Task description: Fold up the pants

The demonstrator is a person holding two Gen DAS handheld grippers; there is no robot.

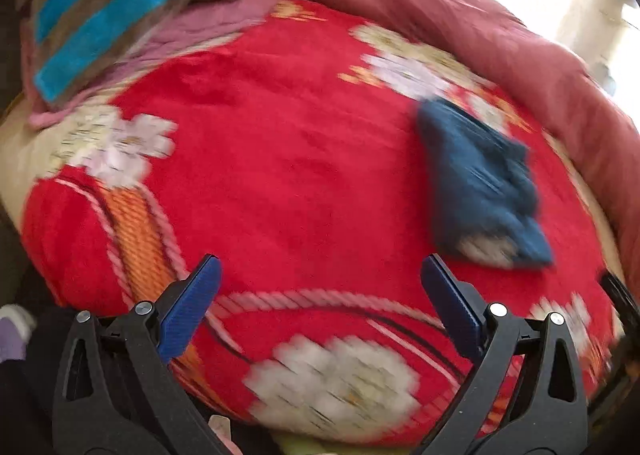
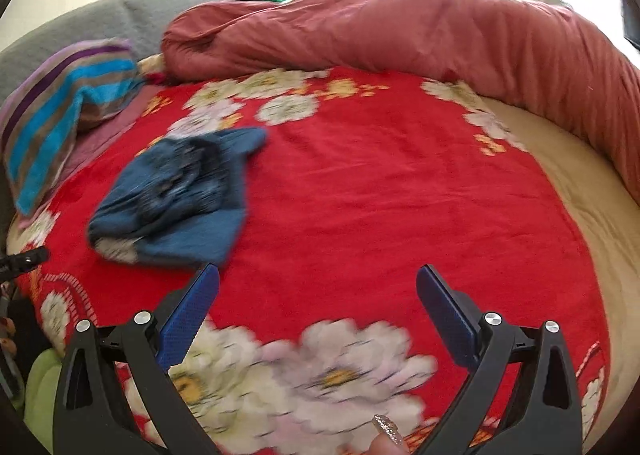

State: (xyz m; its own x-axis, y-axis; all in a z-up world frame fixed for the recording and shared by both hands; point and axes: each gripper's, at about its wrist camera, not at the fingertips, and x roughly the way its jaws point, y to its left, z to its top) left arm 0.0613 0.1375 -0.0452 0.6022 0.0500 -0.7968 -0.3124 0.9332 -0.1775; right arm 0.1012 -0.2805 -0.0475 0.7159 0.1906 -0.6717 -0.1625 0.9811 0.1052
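Blue pants (image 1: 480, 183) lie in a small bundle on the red flowered blanket (image 1: 280, 159), right of centre in the left wrist view. My left gripper (image 1: 320, 271) hovers open over the blanket, short of and left of the bundle, holding nothing. In the right wrist view the same pants (image 2: 176, 199) rest at the left, a pale patch showing at their near end. My right gripper (image 2: 318, 279) is open and empty, its left finger (image 2: 192, 311) just below the bundle's near edge. Both views are motion-blurred.
A rust-red duvet (image 2: 400, 31) is bunched along the far and right side of the bed. A striped blue, brown and purple towel (image 2: 60, 115) lies at the far left. Grey fabric (image 2: 100, 23) sits behind it. A fingertip with a glitter nail (image 2: 386, 431) shows at the bottom.
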